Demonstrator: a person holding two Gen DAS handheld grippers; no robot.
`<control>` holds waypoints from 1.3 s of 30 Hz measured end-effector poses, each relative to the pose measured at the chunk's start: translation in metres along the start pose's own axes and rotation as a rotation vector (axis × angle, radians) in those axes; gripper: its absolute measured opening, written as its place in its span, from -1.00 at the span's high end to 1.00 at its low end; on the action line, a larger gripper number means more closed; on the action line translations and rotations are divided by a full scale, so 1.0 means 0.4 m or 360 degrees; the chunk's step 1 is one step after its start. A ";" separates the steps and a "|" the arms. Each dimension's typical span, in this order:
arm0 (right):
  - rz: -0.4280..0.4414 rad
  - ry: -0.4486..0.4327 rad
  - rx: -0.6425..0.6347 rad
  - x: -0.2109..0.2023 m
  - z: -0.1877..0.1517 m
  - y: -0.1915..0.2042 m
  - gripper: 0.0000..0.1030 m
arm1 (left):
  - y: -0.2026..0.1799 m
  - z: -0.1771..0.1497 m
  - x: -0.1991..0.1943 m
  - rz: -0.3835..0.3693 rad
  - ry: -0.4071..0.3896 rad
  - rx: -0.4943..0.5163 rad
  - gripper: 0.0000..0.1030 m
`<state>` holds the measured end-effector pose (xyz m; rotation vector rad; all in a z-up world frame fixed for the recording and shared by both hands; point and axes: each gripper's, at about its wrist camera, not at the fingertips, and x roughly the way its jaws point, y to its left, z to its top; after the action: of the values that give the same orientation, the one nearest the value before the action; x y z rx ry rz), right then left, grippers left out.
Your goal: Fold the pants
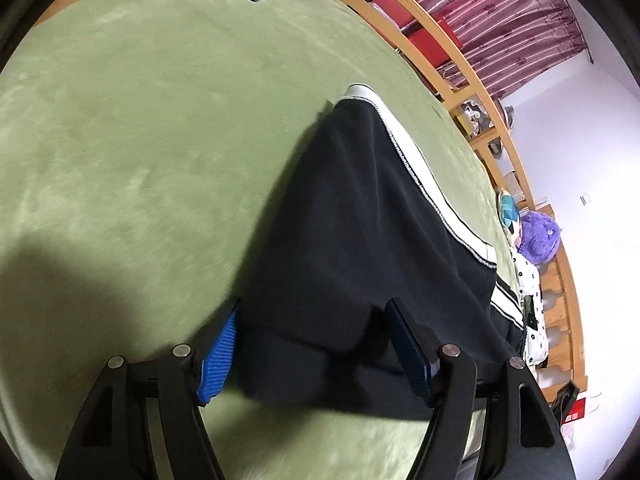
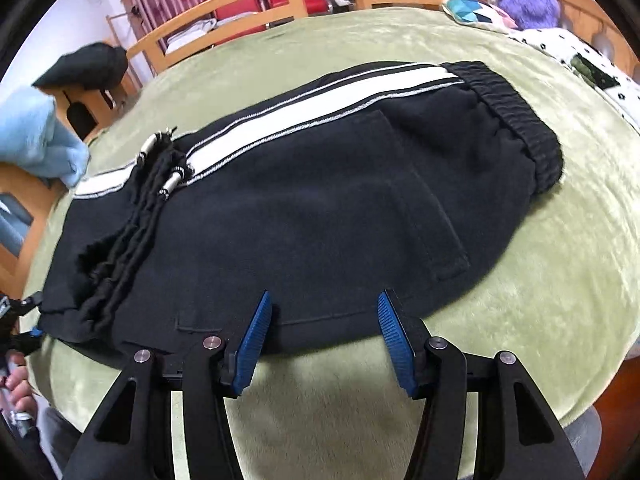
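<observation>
Black pants [image 2: 312,200] with a white side stripe lie folded on the green bed [image 2: 540,280], waistband at 2 o'clock. The right claw [image 2: 324,334] stands wide open at the near hem (gripping nothing). The left claw [image 1: 310,346] gapes around dark fabric, unclamped.

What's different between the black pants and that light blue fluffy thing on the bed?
The pants are black with a white side stripe; the blue towel is plain pale blue. The pants lie flat mid-bed; the towel sits bunched at the bed's edge. Both rest on the green blanket.
</observation>
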<state>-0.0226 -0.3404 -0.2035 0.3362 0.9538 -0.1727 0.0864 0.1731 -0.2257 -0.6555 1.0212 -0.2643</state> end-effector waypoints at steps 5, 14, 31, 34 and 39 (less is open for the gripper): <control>0.0013 0.0012 0.0096 -0.018 -0.009 -0.036 -0.07 | -0.010 0.019 0.007 0.0047 -0.0070 -0.0096 0.25; 0.0107 -0.0082 0.0215 -0.061 0.025 -0.109 -0.07 | -0.185 0.052 -0.127 0.0152 -0.0308 0.0214 0.64; 0.0104 -0.0276 0.0305 -0.181 0.092 -0.393 -0.07 | -1.109 -0.177 -0.114 -0.0083 -0.0448 0.1325 0.65; 0.0102 -0.0280 0.0362 -0.194 0.090 -0.437 -0.07 | -1.229 -0.275 -0.003 -0.0222 -0.0306 0.1424 0.59; 0.0116 -0.0269 0.0402 -0.202 0.092 -0.489 -0.07 | -1.253 -0.369 0.107 -0.0344 -0.0093 0.1428 -0.07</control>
<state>-0.0972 -0.5364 -0.1577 0.5792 0.7519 -0.2517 0.0284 -0.2956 0.0019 0.0499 0.6704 -0.8265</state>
